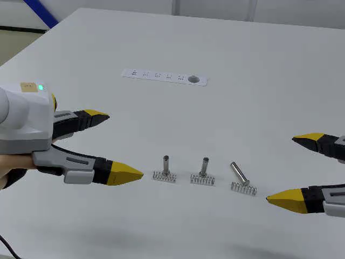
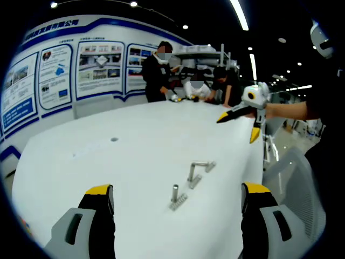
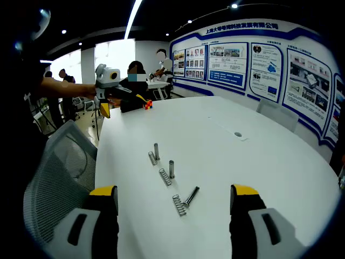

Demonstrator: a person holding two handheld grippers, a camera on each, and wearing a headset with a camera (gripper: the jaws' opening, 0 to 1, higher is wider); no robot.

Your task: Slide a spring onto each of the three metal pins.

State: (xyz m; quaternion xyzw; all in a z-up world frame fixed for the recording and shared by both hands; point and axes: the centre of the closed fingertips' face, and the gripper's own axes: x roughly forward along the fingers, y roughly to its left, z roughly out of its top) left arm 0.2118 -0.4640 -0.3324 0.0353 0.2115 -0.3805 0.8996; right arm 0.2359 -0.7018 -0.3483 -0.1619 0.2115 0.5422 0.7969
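Note:
Three short metal pins sit in a row on the white table: the left pin (image 1: 166, 163) and middle pin (image 1: 205, 165) stand upright, the right pin (image 1: 239, 173) lies tilted. A small spring lies flat in front of each: left spring (image 1: 164, 177), middle spring (image 1: 202, 180), right spring (image 1: 243, 189). My left gripper (image 1: 119, 145) hovers open to the left of the row, nothing between its yellow tips. My right gripper (image 1: 294, 170) is open at the right edge, also holding nothing. The left gripper view has the pins (image 2: 175, 192) ahead of the open jaws; the right gripper view has them (image 3: 171, 169) ahead too.
A white power strip (image 1: 164, 76) lies flat on the table beyond the pins. A grey mesh chair (image 3: 56, 178) stands at the table's near edge. Several people stand at the far end of the table (image 2: 161, 70).

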